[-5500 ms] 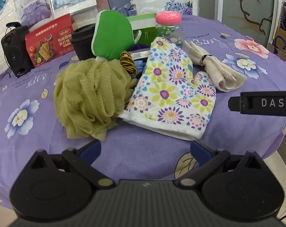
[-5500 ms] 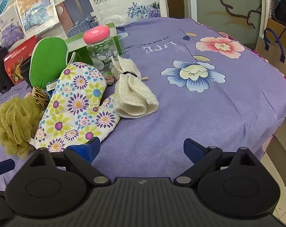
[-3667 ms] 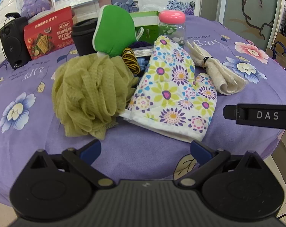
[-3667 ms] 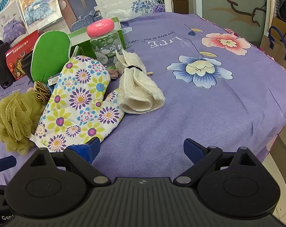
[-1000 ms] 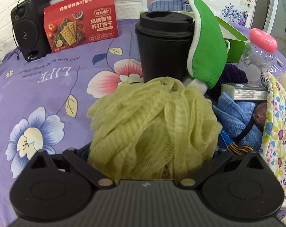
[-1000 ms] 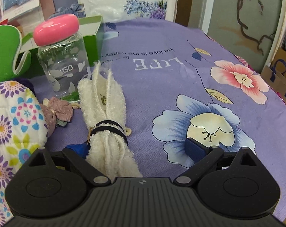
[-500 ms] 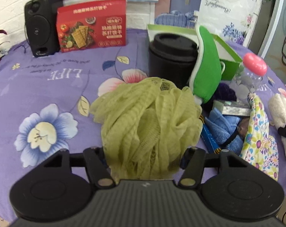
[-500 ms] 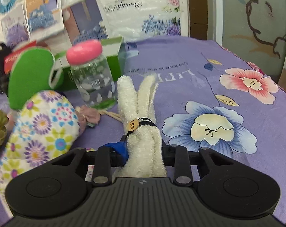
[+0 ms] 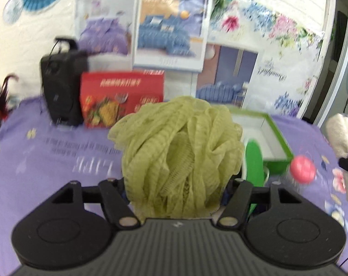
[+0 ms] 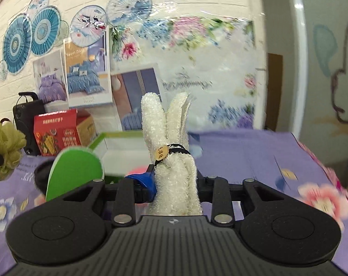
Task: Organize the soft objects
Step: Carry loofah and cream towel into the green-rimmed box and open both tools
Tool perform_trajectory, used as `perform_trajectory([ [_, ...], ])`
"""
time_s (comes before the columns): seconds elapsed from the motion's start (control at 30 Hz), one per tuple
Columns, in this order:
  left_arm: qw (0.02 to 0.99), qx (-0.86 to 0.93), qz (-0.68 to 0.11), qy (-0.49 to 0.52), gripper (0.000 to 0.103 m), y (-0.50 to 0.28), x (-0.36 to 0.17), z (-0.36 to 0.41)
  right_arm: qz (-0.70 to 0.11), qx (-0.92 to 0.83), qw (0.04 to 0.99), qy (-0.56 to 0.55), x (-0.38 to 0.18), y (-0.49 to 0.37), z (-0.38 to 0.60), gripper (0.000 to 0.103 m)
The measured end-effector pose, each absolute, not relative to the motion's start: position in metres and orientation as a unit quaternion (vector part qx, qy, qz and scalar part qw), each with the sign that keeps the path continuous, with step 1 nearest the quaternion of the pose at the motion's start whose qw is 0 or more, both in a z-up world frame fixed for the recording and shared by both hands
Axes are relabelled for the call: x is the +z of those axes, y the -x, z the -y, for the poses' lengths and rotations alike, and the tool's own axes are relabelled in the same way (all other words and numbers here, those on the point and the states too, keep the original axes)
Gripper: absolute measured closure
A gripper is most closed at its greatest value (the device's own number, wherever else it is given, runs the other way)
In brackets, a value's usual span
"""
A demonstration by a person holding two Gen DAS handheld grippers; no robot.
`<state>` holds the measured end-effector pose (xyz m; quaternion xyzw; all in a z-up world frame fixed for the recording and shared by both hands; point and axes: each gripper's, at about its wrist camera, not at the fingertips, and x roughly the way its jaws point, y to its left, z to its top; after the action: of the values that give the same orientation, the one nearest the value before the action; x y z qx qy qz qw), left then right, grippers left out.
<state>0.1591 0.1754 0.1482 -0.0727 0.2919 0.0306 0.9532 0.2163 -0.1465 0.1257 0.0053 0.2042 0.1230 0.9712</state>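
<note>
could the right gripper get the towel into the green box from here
Probably yes: the right gripper holds the rolled towel up off the table, and the green box lies open just ahead with nothing over it.

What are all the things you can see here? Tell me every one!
loofah: 1, olive green, between the left gripper's fingers, off the table
towel: 1, cream, rolled with a black band, squeezed in the right gripper
box: 1, green with white inside, open, back of table
mitt: 1, green, upright in front of the box
cracker box: 1, red, by the wall
speaker: 1, black, left of the cracker box
lid: 1, pink, blurred, right of the mitt
tablecloth: 1, purple with flowers
posters: several, bedding pictures, on the wall
fans: several, blue paper, on the wall
left gripper: 1, black, jaws easing open around the loofah
right gripper: 1, black, shut on the towel
</note>
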Motion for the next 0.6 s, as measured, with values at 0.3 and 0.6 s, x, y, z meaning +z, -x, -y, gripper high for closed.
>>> perform_trajectory([
  [0.3, 0.960, 0.002, -0.279, 0.033, 0.015, -0.316, 0.160, -0.147, -0.265, 0.187, 0.945, 0.032, 0.129, -0.369, 0.112, 0.085],
  [0.6, 0.961, 0.036, -0.275, -0.010, 0.010, -0.348, 0.145, -0.138, -0.261, 0.194, 0.946, -0.002, 0.124, -0.392, 0.105, 0.074],
])
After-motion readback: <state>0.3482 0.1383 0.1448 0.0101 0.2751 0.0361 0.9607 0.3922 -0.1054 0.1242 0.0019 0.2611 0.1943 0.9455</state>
